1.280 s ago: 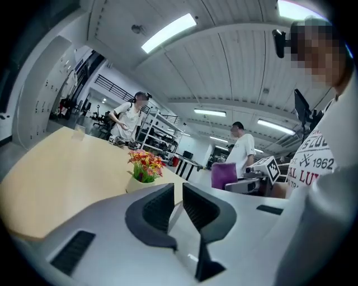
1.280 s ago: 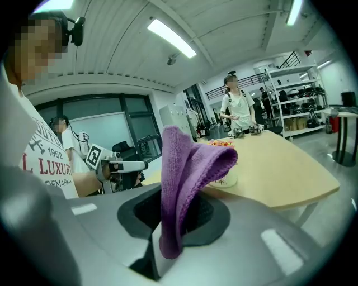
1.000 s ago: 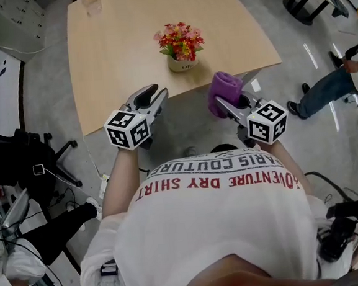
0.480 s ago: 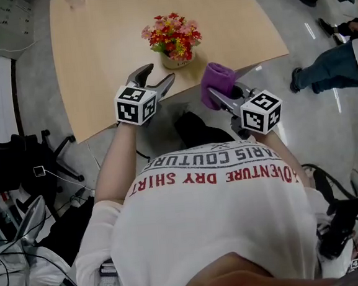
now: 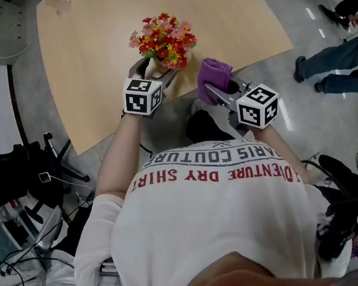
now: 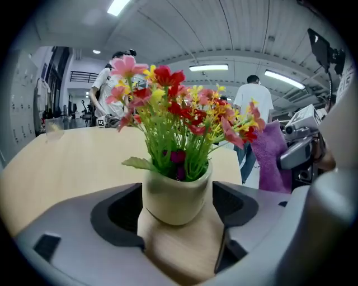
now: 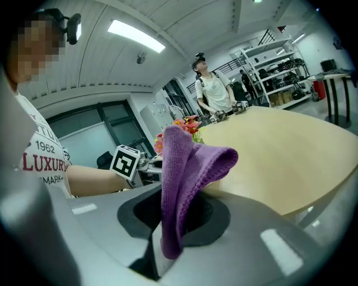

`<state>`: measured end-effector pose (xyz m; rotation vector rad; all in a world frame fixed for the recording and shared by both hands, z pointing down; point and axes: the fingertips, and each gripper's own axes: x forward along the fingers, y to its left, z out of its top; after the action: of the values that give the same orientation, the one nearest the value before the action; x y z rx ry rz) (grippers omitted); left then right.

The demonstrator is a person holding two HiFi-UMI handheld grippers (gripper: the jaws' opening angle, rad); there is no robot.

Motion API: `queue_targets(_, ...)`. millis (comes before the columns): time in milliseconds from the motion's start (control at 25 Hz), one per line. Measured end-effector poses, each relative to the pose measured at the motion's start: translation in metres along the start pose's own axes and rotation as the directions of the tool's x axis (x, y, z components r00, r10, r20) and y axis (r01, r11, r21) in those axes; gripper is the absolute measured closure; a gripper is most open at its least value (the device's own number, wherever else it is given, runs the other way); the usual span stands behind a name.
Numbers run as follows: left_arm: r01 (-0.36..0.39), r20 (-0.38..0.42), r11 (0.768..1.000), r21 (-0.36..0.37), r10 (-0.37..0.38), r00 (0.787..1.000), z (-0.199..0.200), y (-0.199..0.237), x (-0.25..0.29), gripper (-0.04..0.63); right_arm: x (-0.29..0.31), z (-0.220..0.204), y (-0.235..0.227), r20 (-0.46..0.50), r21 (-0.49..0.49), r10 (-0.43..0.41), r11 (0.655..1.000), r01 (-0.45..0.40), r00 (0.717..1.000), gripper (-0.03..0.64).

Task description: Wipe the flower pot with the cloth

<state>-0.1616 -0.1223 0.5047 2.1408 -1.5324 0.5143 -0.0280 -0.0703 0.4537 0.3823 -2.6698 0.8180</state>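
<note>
Ceiling strip lights (image 7: 136,36) at eleven o'clock give bright, even light with soft shadows. Both gripper views bulge and darken at the rims; my right claw (image 7: 178,218) blurs up close.

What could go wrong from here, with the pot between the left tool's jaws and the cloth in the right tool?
1. The left tool has just been opening its jaws. The flower pot stands between them ungripped, near the table edge. An uneven close might tip or shove it.
2. The right tool pinches only a fold of the cloth, so rubbing may pull it free.
</note>
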Motion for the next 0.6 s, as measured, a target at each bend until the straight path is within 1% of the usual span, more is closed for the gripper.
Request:
queue_targets(120,-0.021,-0.007,0.999,0.048,0.021,1.0,-0.003,-0.002,0.005,0.221,0.002,-0.002,-0.005,0.002,0.02,-0.001,1.0,0.001,1.0,0.557)
queue_targets(400,-0.036,0.024,0.998,0.042,0.035,0.999,-0.001,-0.001,0.006,0.221,0.007,0.0,-0.018,0.001,0.036,-0.008,0.999,0.008,1.0,0.557)
queue_targets(600,-0.017,0.014,0.999,0.051,0.016,1.0,-0.001,0.002,0.008,0.222,0.014,0.007,-0.028,0.01,0.074,-0.002,0.997,0.001,1.0,0.557)
